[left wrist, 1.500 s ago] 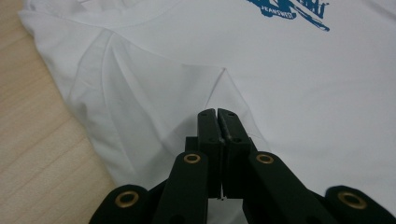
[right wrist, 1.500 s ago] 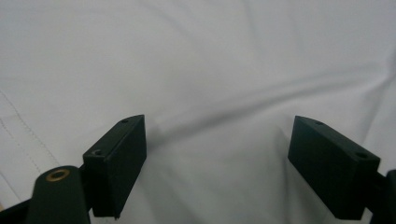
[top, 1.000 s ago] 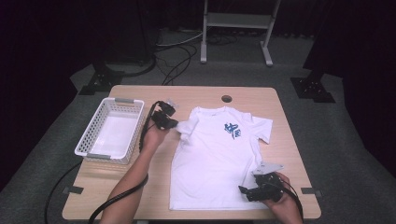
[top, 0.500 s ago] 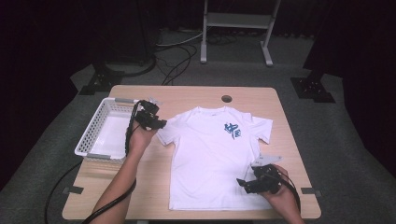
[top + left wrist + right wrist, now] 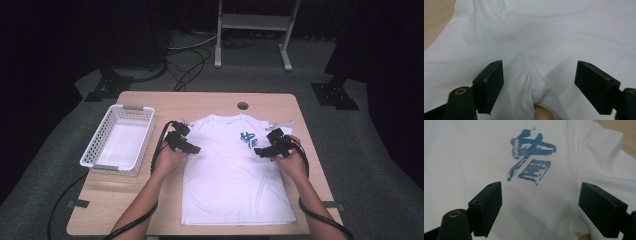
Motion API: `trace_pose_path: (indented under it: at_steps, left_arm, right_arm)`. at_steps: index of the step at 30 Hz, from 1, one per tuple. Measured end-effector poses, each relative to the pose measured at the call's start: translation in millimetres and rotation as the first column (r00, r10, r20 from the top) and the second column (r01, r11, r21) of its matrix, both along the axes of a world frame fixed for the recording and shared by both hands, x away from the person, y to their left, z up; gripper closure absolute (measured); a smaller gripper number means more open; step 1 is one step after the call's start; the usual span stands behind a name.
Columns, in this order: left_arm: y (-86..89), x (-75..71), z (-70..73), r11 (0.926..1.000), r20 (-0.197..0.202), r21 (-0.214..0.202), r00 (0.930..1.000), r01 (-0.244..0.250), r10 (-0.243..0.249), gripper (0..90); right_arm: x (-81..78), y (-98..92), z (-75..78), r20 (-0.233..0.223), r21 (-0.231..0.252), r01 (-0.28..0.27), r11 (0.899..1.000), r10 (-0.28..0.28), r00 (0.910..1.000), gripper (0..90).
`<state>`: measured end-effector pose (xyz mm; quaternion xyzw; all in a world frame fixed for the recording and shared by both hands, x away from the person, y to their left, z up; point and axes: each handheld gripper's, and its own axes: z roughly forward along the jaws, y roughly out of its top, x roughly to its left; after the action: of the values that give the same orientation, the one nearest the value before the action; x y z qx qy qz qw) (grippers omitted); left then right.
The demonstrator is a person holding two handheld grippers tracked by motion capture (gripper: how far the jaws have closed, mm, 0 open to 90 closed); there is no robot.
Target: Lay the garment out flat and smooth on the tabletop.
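A white T-shirt [image 5: 235, 175] lies face up on the wooden worktop [image 5: 210, 102], collar toward the far edge and hem toward the person, occupying the centre and right of the surface. The body lies mostly flat; the hem is straight and close to the near edge. A blue brush-stroke print [image 5: 531, 157] sits on the chest toward the person's right side. In the left gripper view the cloth is gathered into soft folds that converge on a small puckered ridge between the jaws, with a stitched seam running low at the left. The left gripper [image 5: 184, 142] rests over the shirt's left sleeve area, its jaws spread wide and holding nothing. The right gripper [image 5: 270, 145] sits over the right chest just beside the print, jaws likewise wide apart and empty. A white slatted basket [image 5: 95, 150] stands on the worktop left of the shirt, well apart from it.
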<state>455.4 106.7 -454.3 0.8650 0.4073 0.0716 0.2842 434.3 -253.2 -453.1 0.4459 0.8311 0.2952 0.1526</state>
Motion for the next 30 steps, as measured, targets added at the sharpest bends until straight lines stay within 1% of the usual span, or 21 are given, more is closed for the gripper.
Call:
trace_pose_path:
  at_steps: [1, 2, 4, 6, 8, 11, 14, 15, 17, 19, 20, 21, 22, 23, 24, 25, 26, 27, 28, 29, 30]
  left_arm:
    - [0.1, 1.4, -2.0, 1.0, -0.007, 0.006, 1.0, -0.003, 0.003, 22.4]
    - [1.3, 3.4, -2.7, 0.9999, 0.01, 0.015, 0.9999, 0.005, -0.005, 22.3]
    - [1.6, 8.1, -2.3, 0.9994, 0.012, 0.032, 0.9998, 0.014, -0.015, 22.7]
    - [0.9, 14.0, -2.9, 0.9983, 0.022, 0.056, 0.9996, 0.016, -0.017, 21.3]
    - [0.1, 20.7, -2.7, 0.997, 0.027, 0.074, 0.9994, 0.021, -0.023, 21.1]
    - [-1.7, 32.6, -4.4, 0.9951, 0.058, 0.098, 0.9981, 0.014, -0.02, 21.0]
    - [-2.7, 42.2, -4.9, 0.9946, 0.066, 0.103, 0.9976, 0.012, -0.019, 20.4]
    - [-3.3, 45.6, -5.2, 0.9951, 0.067, 0.098, 0.9976, 0.009, -0.015, 20.4]
    - [-3.0, 49.4, -5.6, 0.9954, 0.075, 0.095, 0.9971, 0.01, -0.017, 20.1]
    - [-2.9, 50.2, -5.6, 0.9957, 0.074, 0.092, 0.9972, 0.007, -0.014, 20.0]
    - [-1.7, 48.5, -5.1, 0.9967, 0.092, 0.081, 0.9958, -0.002, -0.006, 19.8]
    - [-0.7, 46.8, -4.4, 0.997, 0.097, 0.078, 0.9952, -0.004, -0.003, 19.3]
    - [0.9, 43.0, -3.6, 0.9984, 0.107, 0.057, 0.9943, -0.008, 0.002, 19.3]
    - [0.9, 43.0, -3.6, 0.9984, 0.107, 0.057, 0.9943, -0.008, 0.002, 19.2]
    - [2.3, 35.5, -1.3, 0.9995, 0.121, 0.033, 0.9926, 0.002, -0.006, 18.4]
    - [2.3, 35.5, -1.3, 0.9995, 0.121, 0.033, 0.9926, 0.002, -0.006, 17.8]
    - [3.0, 31.2, 0.4, 0.9997, 0.132, 0.022, 0.9912, 0.008, -0.011, 17.8]
    - [4.0, 22.6, 3.7, 0.9999, 0.144, -0.006, 0.9895, 0.012, -0.011, 14.2]
    - [4.9, 16.9, 5.5, 0.9997, 0.156, -0.023, 0.9878, 0.01, -0.006, 13.7]
    - [5.9, 9.9, 7.5, 0.9985, 0.166, -0.054, 0.986, 0.009, 0.0, 13.6]
    - [6.5, 4.7, 8.4, 0.9969, 0.17, -0.078, 0.9854, 0.012, 0.001, 12.6]
  right_arm:
    - [7.1, -0.9, -2.6, -0.004, -0.012, 0.01, 1.0, -0.01, 0.9999, 18.2]
    - [10.6, -1.2, -3.8, -0.007, -0.015, 0.014, 1.0, -0.014, 0.9999, 18.2]
    - [18.1, -2.0, -7.1, -0.022, -0.027, 0.026, 0.999, -0.027, 0.9994, 18.2]
    - [22.6, -3.0, -12.2, -0.047, -0.034, 0.041, 0.999, -0.043, 0.998, 18.2]
    - [24.7, -4.8, -15.7, -0.036, -0.021, 0.054, 0.998, -0.054, 0.9979, 16.4]
    - [29.0, -5.1, -15.9, -0.033, -0.019, 0.066, 0.998, -0.067, 0.9972, 16.3]
    - [33.6, -5.1, -16.7, -0.023, -0.011, 0.085, 0.996, -0.085, 0.9961, 16.3]
    - [34.5, -5.2, -16.9, -0.02, -0.011, 0.088, 0.996, -0.089, 0.9959, 16.3]
    - [36.9, -4.7, -17.3, -0.016, -0.005, 0.099, 0.995, -0.1, 0.9949, 16.2]
    - [38.5, -5.3, -17.5, -0.015, -0.004, 0.098, 0.995, -0.098, 0.995, 15.9]
    - [38.7, -5.6, -17.1, -0.018, -0.005, 0.097, 0.995, -0.097, 0.9951, 15.9]
    - [37.7, -6.1, -16.8, -0.011, -0.008, 0.097, 0.995, -0.097, 0.9952, 15.9]
    - [36.1, -7.0, -16.5, -0.003, -0.008, 0.092, 0.996, -0.092, 0.9957, 15.9]
    - [36.1, -7.0, -16.5, -0.003, -0.008, 0.092, 0.996, -0.092, 0.9957, 15.9]
    - [30.3, -9.8, -16.4, -0.001, 0.022, 0.084, 0.996, -0.084, 0.9965, 15.8]
    - [30.3, -9.8, -16.4, -0.001, 0.022, 0.084, 0.996, -0.084, 0.9965, 15.8]
    - [27.4, -11.3, -16.0, 0.004, 0.028, 0.083, 0.996, -0.083, 0.9965, 15.8]
    - [20.7, -14.9, -14.0, 0.012, 0.044, 0.08, 0.996, -0.081, 0.9967, 15.8]
    - [17.5, -16.2, -12.7, 0.015, 0.049, 0.08, 0.996, -0.081, 0.9966, 15.8]
    - [13.1, -18.1, -11.2, 0.023, 0.059, 0.078, 0.995, -0.079, 0.9966, 15.8]
    - [7.5, -20.3, -9.7, 0.024, 0.079, 0.073, 0.994, -0.075, 0.9969, 15.7]
